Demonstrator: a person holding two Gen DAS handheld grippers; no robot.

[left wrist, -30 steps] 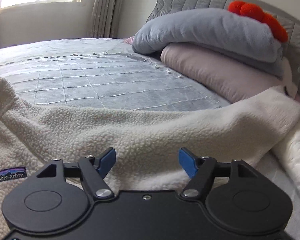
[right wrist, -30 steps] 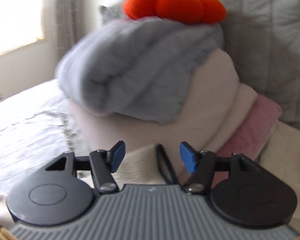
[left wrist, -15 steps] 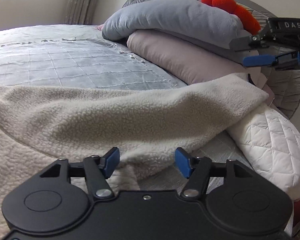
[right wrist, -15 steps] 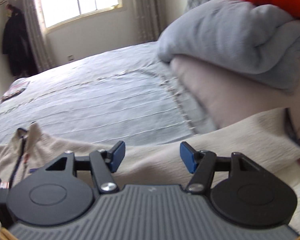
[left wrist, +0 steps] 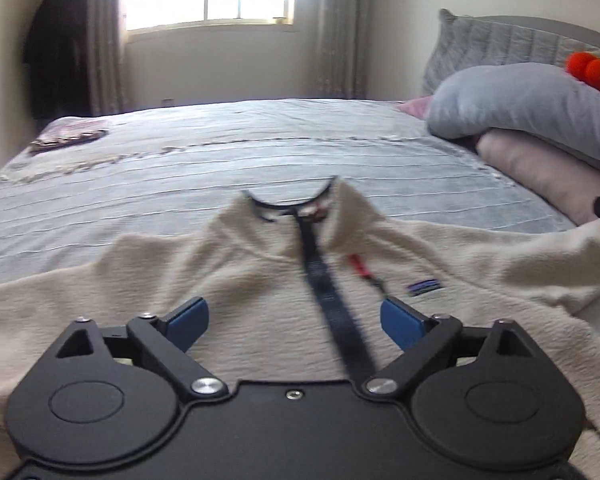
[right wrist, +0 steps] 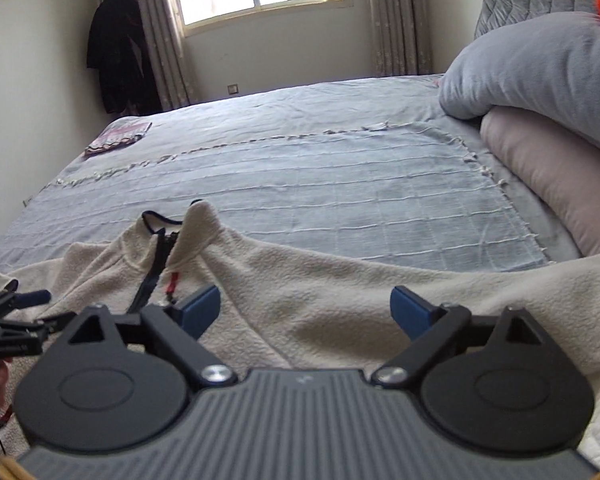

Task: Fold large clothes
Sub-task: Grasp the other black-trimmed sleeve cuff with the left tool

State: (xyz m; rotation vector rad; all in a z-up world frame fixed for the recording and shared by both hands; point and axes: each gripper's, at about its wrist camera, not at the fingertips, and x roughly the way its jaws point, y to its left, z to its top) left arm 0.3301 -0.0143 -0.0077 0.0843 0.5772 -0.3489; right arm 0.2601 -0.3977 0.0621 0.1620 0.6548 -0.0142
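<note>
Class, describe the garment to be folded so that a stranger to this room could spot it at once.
Start from the big bed under its grey quilt. On the near edge lies a cream fleece pullover, spread flat with its collar toward the window. Unlike the smooth pillows stacked on the right, it is fuzzy, with a dark zip placket.

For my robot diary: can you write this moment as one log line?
fleece jacket: flat on bed | left claw: open, just widened | right claw: open, just widened

Cream fleece pullover (left wrist: 260, 280), spread front-up on bed, collar raised
</note>
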